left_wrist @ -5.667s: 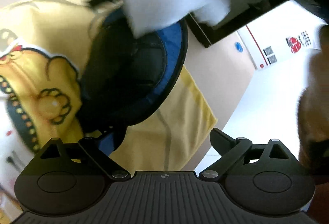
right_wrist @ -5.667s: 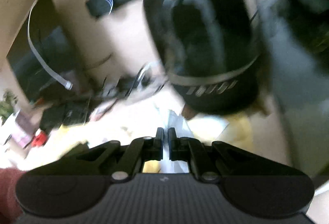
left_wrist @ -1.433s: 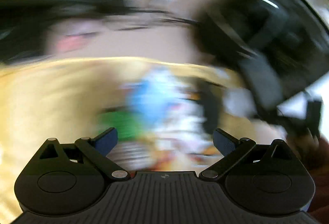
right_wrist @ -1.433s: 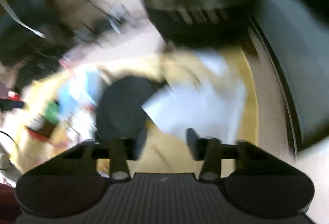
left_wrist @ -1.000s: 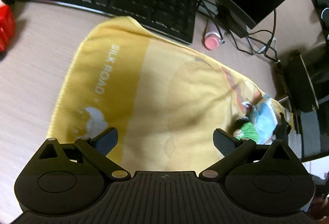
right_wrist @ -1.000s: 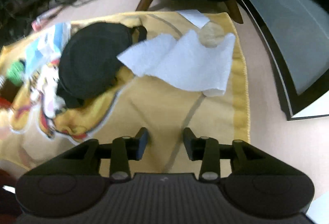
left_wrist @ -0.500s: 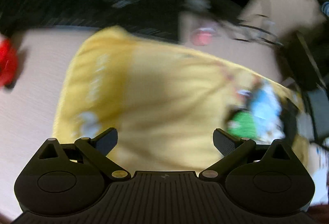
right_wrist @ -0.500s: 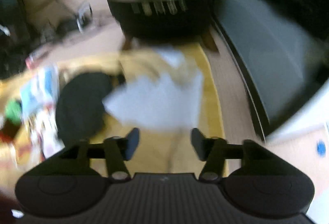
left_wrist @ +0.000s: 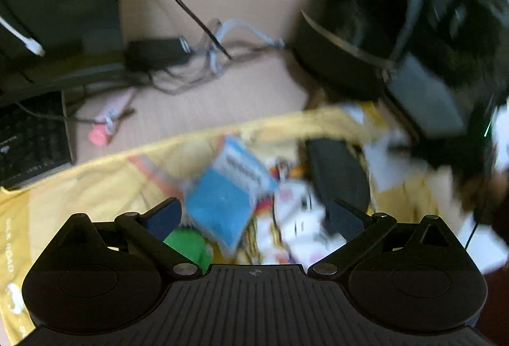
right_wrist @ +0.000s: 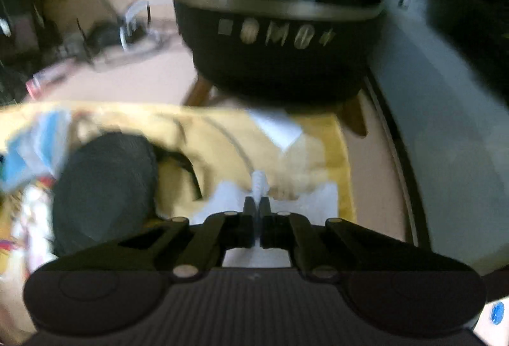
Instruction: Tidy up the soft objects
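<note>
Yellow cloth (right_wrist: 222, 129) covers the desk under both tongs, and both views are smeared by motion. The right gripper (right_wrist: 257, 206) has its jaws pressed together on a pinch of white tissue (right_wrist: 321, 198); a twisted tuft of it pokes out just past the tips, and the rest of the sheet spreads flat on the cloth beneath and to either side of the fingers. To that gripper's left lies a round black pad (right_wrist: 105, 187), and further left a blue packet (right_wrist: 28, 148), only partly in frame. Straight ahead, beyond the far edge of the cloth, stands a black speaker (right_wrist: 280, 37) on wooden legs.

The left gripper (left_wrist: 254, 214) is spread wide and holds nothing. Between its fingers, on the cloth (left_wrist: 79, 187), lies the blue packet (left_wrist: 226, 196), with something green (left_wrist: 187, 245) close to the left finger and the black pad (left_wrist: 337, 174) just ahead of the right finger. The tissue (left_wrist: 388, 168) shows as a white blur further right. Ahead and to the left are a keyboard (left_wrist: 31, 142), a pink object (left_wrist: 101, 133) and a tangle of cables (left_wrist: 191, 59).
</note>
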A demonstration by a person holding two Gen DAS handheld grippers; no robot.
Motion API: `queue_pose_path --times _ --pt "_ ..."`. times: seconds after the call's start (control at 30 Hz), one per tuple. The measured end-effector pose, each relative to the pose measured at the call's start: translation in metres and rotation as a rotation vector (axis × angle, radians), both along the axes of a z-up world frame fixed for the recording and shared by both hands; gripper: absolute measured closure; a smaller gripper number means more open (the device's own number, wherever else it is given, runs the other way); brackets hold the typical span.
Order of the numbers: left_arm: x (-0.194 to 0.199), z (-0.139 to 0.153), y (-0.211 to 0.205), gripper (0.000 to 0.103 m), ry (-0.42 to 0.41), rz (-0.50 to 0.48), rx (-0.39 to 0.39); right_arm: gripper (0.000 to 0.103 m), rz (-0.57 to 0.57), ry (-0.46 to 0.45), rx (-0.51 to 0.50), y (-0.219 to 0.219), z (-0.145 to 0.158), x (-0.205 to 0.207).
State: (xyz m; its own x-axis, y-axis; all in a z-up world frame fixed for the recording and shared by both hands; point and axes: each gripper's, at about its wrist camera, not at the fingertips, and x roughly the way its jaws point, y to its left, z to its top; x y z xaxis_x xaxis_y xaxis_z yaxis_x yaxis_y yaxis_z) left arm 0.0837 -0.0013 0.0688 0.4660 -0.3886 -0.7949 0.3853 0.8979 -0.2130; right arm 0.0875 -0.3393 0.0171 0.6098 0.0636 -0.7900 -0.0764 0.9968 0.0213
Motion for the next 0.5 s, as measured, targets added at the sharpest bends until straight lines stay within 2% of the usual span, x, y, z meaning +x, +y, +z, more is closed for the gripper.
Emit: queue_pose_path --times 0.07,0.13,0.17,0.27,0.3,0.43,0.5 --pt "-0.009 -0.014 0.005 0.001 0.036 0.004 0.038 0.101 0.003 -0.029 0.108 -0.008 0.021 -0.001" --pt "-0.014 -0.027 0.012 0.001 0.082 0.047 0.058 0.101 0.011 -0.049 0.196 -0.013 0.038 0.000" --pt "-0.014 -0.031 0.015 0.001 0.104 0.063 0.046 0.101 0.005 -0.050 0.235 -0.015 0.045 0.000" --pt "-0.013 -0.034 0.017 0.001 0.132 0.072 -0.034 0.101 0.036 -0.016 0.465 -0.012 0.058 0.009" --pt "-0.010 -0.033 0.013 0.001 0.127 0.065 -0.051 0.101 0.070 -0.015 0.528 -0.002 0.061 0.015" --pt "0.001 -0.036 -0.011 0.001 0.105 0.023 -0.035 0.101 0.210 0.035 0.704 0.060 0.054 0.047" --pt "0.006 -0.042 -0.017 0.001 0.110 0.023 -0.021 0.101 0.284 0.044 0.671 0.103 0.045 0.060"
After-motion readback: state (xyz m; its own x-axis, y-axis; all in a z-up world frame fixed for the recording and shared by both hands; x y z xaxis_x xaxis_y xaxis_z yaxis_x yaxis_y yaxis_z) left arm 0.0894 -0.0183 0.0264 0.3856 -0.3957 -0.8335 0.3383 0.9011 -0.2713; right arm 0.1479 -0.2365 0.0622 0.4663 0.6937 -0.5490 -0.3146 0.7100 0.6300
